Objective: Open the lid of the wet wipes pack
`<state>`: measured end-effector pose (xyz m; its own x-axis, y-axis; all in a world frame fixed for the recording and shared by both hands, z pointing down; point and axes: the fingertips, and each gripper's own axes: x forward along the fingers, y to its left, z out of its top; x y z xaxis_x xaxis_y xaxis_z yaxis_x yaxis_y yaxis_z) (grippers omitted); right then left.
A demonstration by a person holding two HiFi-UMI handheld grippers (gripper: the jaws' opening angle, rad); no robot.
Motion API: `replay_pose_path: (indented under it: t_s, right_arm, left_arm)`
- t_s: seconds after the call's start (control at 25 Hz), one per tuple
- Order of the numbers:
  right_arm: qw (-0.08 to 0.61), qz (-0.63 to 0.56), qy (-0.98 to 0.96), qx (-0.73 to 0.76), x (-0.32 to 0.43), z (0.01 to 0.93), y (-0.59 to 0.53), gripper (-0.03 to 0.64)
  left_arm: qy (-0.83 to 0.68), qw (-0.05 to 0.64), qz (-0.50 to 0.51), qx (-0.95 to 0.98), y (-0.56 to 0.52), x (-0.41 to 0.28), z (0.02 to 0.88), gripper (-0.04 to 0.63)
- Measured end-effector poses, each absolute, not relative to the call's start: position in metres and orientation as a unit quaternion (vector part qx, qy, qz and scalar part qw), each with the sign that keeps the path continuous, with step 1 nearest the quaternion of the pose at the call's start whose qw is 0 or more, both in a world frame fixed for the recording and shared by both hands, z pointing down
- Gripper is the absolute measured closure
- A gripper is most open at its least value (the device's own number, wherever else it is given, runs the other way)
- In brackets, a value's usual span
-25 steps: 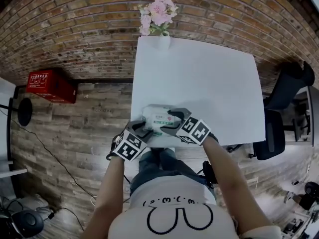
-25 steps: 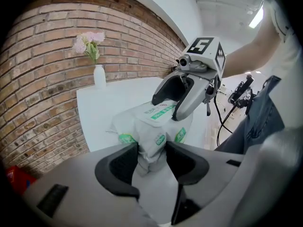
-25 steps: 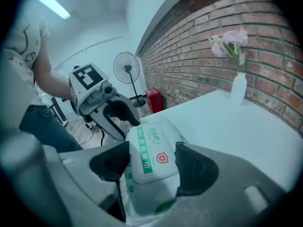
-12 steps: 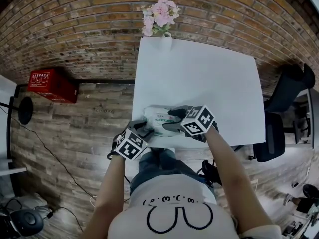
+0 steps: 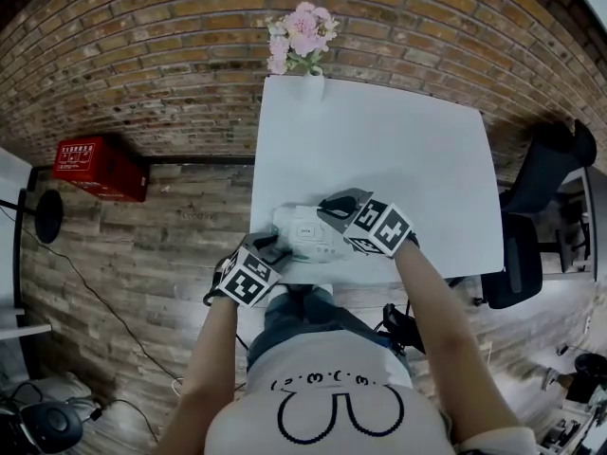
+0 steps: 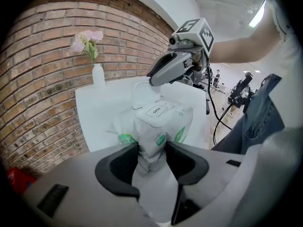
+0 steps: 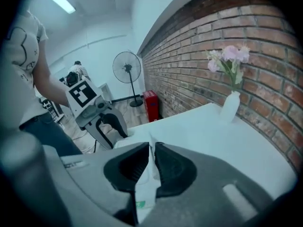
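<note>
L gripper (image 6: 151,150) clamps wipes pack (image 6: 158,122) end; R gripper (image 7: 151,148), 2 jaws just closed, pinches lid (image 6: 141,90) (raised).

Inside an office-style workroom — exposed brick wall (image 5: 142,64), wood-plank floor (image 5: 142,254), white surface (image 5: 398,169) bearing a flower vase (image 5: 310,81), swivel chair (image 5: 522,263), pedestal fan (image 7: 127,69) — under ceiling strip lights (image 7: 60,0).

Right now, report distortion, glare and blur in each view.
Head view: fisheye bows the brick wall; table nearly blown white. Left gripper view: dark round vignette, pack sharp, ceiling lamp glares. Right gripper view: bluish cast, vase slightly soft.
</note>
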<state>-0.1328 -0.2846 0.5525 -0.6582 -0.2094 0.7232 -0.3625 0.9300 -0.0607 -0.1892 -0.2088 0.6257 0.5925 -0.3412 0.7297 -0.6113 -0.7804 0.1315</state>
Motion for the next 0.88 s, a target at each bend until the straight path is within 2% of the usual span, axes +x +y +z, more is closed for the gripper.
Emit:
replay_pose_path:
  t_s: [0.28,0.32,0.48,0.8,0.88]
  right_arm:
    - [0.402,0.077,-0.869,0.279,-0.127,0.572,-0.317,0.537]
    - [0.411,0.072,-0.861,0.292,-0.124,0.577,-0.32,0.572]
    - [0.43,0.061,-0.844,0.315,-0.118,0.59,-0.324,0.571]
    - [0.388,0.07,-0.862,0.319,-0.118,0.56,-0.318,0.575]
    - [0.365,0.064,-0.866,0.336,-0.114,0.54,-0.318,0.613]
  left_arm:
    - [-0.275,0.186,0.357,0.873,-0.21,-0.188,0.625,0.41]
    - [-0.276,0.187,0.358,0.872,-0.209,-0.188,0.625,0.41]
    - [-0.277,0.191,0.361,0.87,-0.209,-0.188,0.624,0.41]
    - [-0.283,0.191,0.36,0.868,-0.21,-0.189,0.624,0.41]
    - [-0.285,0.192,0.361,0.867,-0.209,-0.189,0.624,0.41]
